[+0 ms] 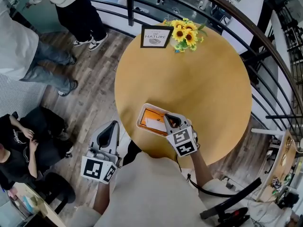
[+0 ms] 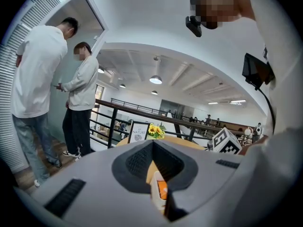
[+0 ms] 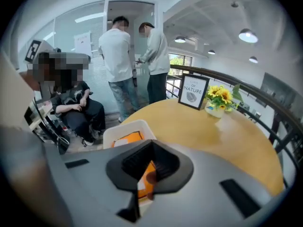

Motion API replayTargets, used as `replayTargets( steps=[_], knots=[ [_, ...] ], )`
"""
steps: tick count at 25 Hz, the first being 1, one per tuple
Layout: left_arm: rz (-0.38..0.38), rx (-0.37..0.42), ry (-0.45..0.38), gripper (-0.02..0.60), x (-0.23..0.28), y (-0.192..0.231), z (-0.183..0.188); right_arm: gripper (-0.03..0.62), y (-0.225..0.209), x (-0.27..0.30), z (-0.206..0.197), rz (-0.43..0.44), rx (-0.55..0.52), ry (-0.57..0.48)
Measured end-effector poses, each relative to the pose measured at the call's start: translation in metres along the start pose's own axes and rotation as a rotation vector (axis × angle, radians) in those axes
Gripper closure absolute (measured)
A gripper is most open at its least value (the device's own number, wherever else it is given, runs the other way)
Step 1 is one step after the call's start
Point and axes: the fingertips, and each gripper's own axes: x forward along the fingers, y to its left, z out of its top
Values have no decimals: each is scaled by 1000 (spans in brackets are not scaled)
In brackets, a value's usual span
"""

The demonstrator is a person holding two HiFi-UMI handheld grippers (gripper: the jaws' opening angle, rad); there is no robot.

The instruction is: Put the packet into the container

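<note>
Right jaws: the right gripper (image 3: pixel 151 151) has its tips drawn together, leaving only a thin slit below them. The packet's orange shows through that slit.
Right gripper position: in the head view the right gripper (image 1: pixel 170 118) sits low over the right end of the container (image 1: pixel 143 110). I cannot tell whether the tips touch the packet.
Left jaws: the left gripper (image 2: pixel 152 150) also has its tips together, with nothing between them. A strip of white rim and orange shows far off through the slit.
Left gripper position: the left gripper (image 1: pixel 112 125) is off the table's near-left edge, above the floor (image 1: pixel 97 93), well apart from the container and pointing away from the person.
Packet: the packet (image 1: pixel 152 121) is orange with a white label and lies flat inside the container.
Container: white and oblong, it stands near the table's near edge. The right gripper view shows its rim (image 3: pixel 124 128) around the packet (image 3: pixel 127 139).
Cube: the right gripper's cube (image 2: pixel 225 141) shows in the left gripper view.
Table: the table (image 1: pixel 194 79) is round and wooden.
Far edge: a frame (image 1: pixel 155 36) stands upright just beside the sunflowers (image 1: pixel 185 32).
Railing: a dark railing (image 1: pixel 248 30) curves behind the table.
People: 2 stand (image 3: pixel 118 56) (image 3: pixel 156 51) on the floor to the left, and 1 sits (image 1: pixel 21 145) in black.
</note>
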Motion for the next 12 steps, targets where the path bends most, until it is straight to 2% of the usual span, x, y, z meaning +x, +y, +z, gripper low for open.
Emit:
replayTargets(
  steps=[7, 12],
  knots=[
    [-33, 38, -6, 577, 11, -27, 5, 586, -18, -32, 24, 4, 213, -247],
    [-42, 63, 4, 577, 14, -55, 3, 588, -32, -70, 30, -54, 249, -373]
  ],
)
